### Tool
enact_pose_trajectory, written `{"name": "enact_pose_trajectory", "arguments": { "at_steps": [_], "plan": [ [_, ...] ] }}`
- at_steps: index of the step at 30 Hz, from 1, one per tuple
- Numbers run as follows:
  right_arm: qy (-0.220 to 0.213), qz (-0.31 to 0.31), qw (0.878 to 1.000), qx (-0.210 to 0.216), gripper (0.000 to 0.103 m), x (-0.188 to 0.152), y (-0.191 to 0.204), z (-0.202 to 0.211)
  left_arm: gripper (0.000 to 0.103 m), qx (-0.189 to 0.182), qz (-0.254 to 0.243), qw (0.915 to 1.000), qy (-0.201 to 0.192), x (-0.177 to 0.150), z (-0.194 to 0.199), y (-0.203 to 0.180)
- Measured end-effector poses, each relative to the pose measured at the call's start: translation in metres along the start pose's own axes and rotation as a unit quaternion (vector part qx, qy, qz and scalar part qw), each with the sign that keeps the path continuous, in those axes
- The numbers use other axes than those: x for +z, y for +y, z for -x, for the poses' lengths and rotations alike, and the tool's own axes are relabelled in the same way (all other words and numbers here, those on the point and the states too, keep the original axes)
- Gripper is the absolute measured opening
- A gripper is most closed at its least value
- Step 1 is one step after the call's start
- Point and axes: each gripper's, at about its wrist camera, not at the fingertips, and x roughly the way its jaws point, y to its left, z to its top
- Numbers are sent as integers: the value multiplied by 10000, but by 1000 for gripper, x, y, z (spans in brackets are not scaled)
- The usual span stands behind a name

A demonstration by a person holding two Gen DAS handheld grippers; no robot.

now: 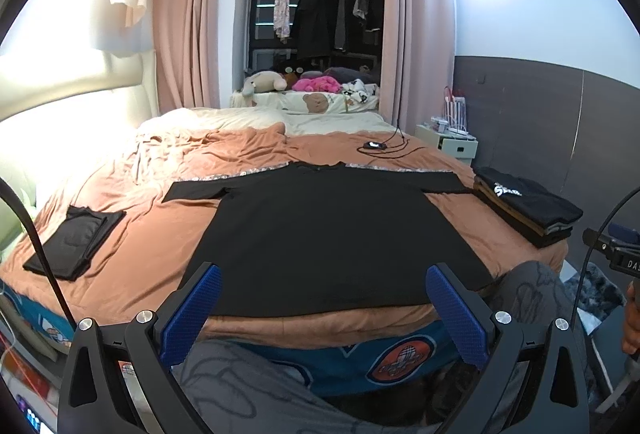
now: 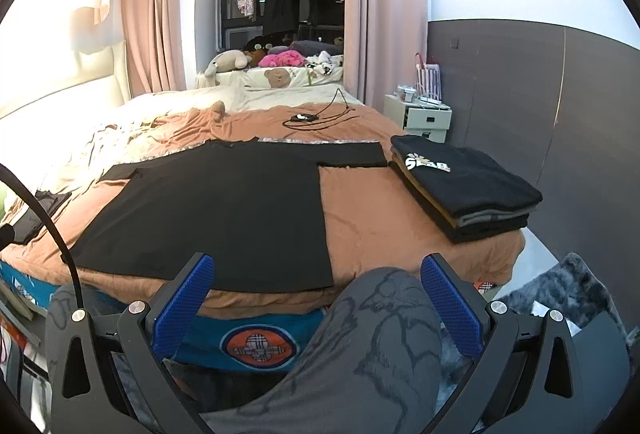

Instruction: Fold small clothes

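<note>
We are holding both tools back from the bed's near edge, above our knees in grey patterned trousers [image 2: 384, 318]. The left gripper [image 1: 322, 298] is standing spread wide, its blue pads [image 1: 192, 314] gripping nothing. The right gripper [image 2: 316, 290] is likewise standing released, its pads apart and empty.

Just beyond both tools, the black T-shirt [image 1: 332, 234] is lying flat on the tan blanket [image 1: 132, 274], hem toward us and collar away, both short sleeves spread out sideways. In the left wrist view the hem is sitting between and just past the fingertips, not touching them. In the right wrist view the shirt is lying ahead and to the left of the tool, with bare blanket directly in front.

To the left of the shirt, apart from it, a folded black garment [image 1: 76, 240] is resting on the blanket. To the right, at the bed's edge, a stack of folded clothes [image 2: 464, 186] is sitting, the top piece black with white lettering. The shirt's right sleeve is reaching close to this stack; we cannot tell whether they are touching.

Farther off, a phone with a cable [image 2: 304, 117] is lying on the blanket.
</note>
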Motion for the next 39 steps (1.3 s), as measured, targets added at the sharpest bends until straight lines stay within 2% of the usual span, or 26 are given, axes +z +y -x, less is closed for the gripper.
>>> {"name": "enact_pose_trajectory", "arguments": {
  "at_steps": [12, 15, 25, 31, 34, 39],
  "plan": [
    [-75, -180, 9996, 195, 103, 24, -7, -40, 103, 303, -105, 9995, 78, 33, -23, 16],
    [-77, -190, 9995, 236, 103, 29, -1, -54, 103, 266, -101, 9995, 131, 38, -34, 23],
    [248, -113, 9991, 331, 103, 51, 14, -106, 103, 414, 139, 9984, 347, 51, -76, 62],
    [435, -32, 9977, 517, 103, 75, 27, -140, 103, 771, 357, 9955, 423, 58, -98, 91],
    [470, 37, 9975, 530, 103, 86, 31, -155, 103, 1153, 471, 9913, 437, 61, -109, 108],
    [517, 144, 9967, 611, 103, 100, 42, -180, 103, 1488, 799, 9841, 552, 63, -125, 142]
  ]
}}
